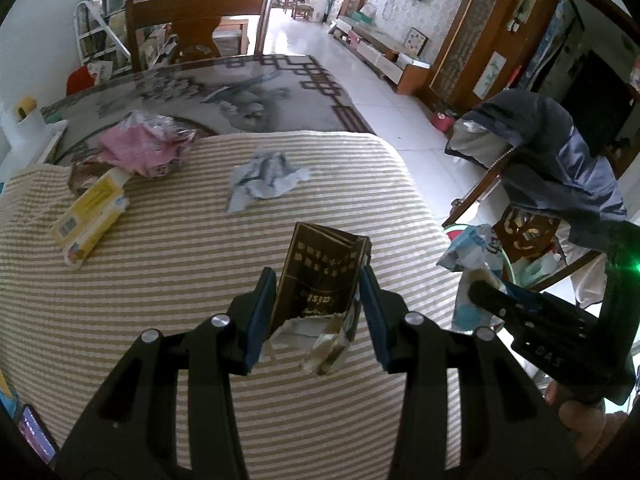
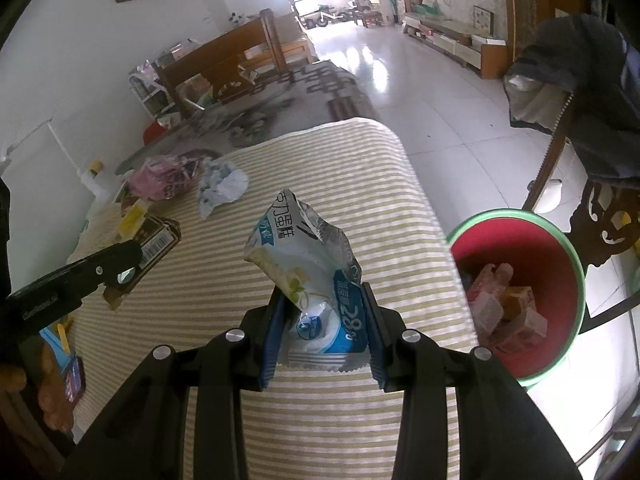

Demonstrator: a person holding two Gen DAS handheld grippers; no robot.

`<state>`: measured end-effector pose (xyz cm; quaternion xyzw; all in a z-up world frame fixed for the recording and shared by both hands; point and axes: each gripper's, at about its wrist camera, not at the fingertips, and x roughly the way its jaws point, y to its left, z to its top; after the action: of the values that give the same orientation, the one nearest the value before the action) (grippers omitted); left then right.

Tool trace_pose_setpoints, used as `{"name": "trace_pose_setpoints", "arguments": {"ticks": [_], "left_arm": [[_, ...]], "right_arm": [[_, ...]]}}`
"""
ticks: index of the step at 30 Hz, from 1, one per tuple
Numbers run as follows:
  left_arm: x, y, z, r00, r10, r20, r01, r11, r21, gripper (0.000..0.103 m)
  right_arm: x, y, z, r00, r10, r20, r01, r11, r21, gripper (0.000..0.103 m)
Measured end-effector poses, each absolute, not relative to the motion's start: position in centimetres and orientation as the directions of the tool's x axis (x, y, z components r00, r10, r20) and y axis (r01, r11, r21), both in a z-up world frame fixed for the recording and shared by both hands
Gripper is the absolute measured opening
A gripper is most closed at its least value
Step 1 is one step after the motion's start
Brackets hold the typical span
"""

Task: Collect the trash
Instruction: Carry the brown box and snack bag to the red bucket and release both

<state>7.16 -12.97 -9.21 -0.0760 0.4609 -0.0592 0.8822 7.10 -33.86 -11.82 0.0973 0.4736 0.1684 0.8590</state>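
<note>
My left gripper (image 1: 318, 280) is shut on a torn dark brown carton (image 1: 320, 280), held above the striped tablecloth (image 1: 200, 272). My right gripper (image 2: 324, 296) is shut on a crumpled white and blue snack wrapper (image 2: 308, 264). That wrapper (image 1: 476, 256) and the right gripper also show at the right of the left wrist view. A red bin with a green rim (image 2: 520, 248) stands on the floor just right of the table, with several packets inside. On the cloth lie a crumpled bluish paper (image 1: 264, 178), a pink wrapper (image 1: 144, 148) and a yellow box (image 1: 90, 216).
A wooden chair (image 1: 196, 24) stands at the table's far end. Another chair draped with a dark jacket (image 1: 560, 160) stands beside the bin. A phone (image 1: 36, 436) lies at the near left edge. White tiled floor (image 2: 440, 92) stretches away on the right.
</note>
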Motion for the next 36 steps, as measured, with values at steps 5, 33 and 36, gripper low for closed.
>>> {"name": "trace_pose_setpoints", "arguments": {"ticks": [5,33,36], "left_arm": [[7.8,-15.5,-8.6,0.57,-0.178,-0.802,0.056,0.982,-0.178,0.041],[11.9,-30.9,-10.3,0.448,-0.317,-0.836,0.295,0.935,-0.196,0.041],[12.4,-32.6,-10.6,0.42,-0.347,-0.839,0.326,0.92,-0.218,0.041]], "right_arm": [[7.6,-36.6,-12.1,0.501,0.38,-0.777,-0.167,0.924,0.345,0.036],[7.3,-51.5,-14.5,0.546,0.27,-0.793,0.109,0.916,0.387,0.037],[7.1,-52.6,-14.6,0.55,0.262,-0.793,0.13,0.911,0.391,0.037]]}}
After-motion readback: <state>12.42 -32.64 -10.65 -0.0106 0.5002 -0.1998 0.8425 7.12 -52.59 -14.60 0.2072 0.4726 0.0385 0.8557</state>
